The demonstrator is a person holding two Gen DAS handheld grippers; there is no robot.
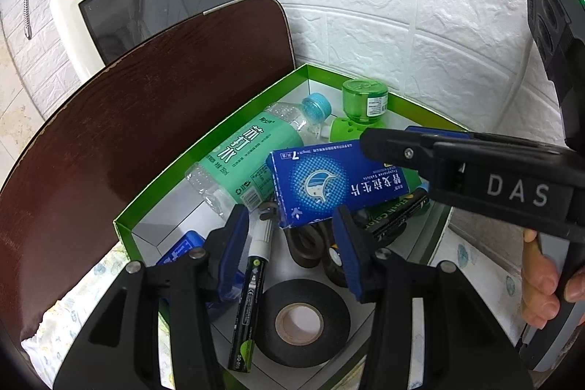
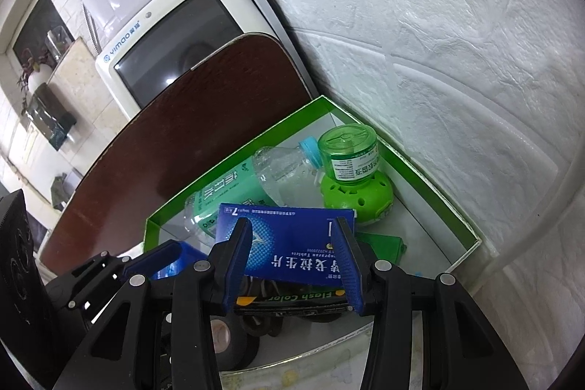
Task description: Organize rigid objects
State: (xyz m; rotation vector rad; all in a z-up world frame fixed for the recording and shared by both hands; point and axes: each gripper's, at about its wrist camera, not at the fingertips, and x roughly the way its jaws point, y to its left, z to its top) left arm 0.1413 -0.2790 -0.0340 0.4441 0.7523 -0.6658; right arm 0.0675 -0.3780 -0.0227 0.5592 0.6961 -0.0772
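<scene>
The green-rimmed box [image 1: 219, 148] is the reference landmark; it sits on the desk [image 1: 120, 119] against the white brick-pattern wall [image 1: 402, 6].

**Current step.** The right claw [image 2: 294, 260] grips the blue tablet carton [image 2: 289, 240] across its width; both pads press its sides. The carton hangs over the box interior, above the items already stowed. Judged stage: placement of the carton into the box.

The left claw [image 1: 289, 243] hovers over the near end of the box, jaws parted and empty, above a black marker [image 1: 252, 284] and a black tape roll [image 1: 301, 320].

**Box contents.** A water bottle [image 1: 252, 148] lies along the box's left wall. A green refill bottle [image 1: 363, 105] stands in the far corner. A black Flash Color pack [image 2: 303, 298] lies under the carton.

**Next move.** Lower the carton onto a level spot, then release.

**Clearance.** Open floor remains only along the box's right wall. The box's walls are low. The wall touches the box's far and right sides, so approach from above.
</scene>
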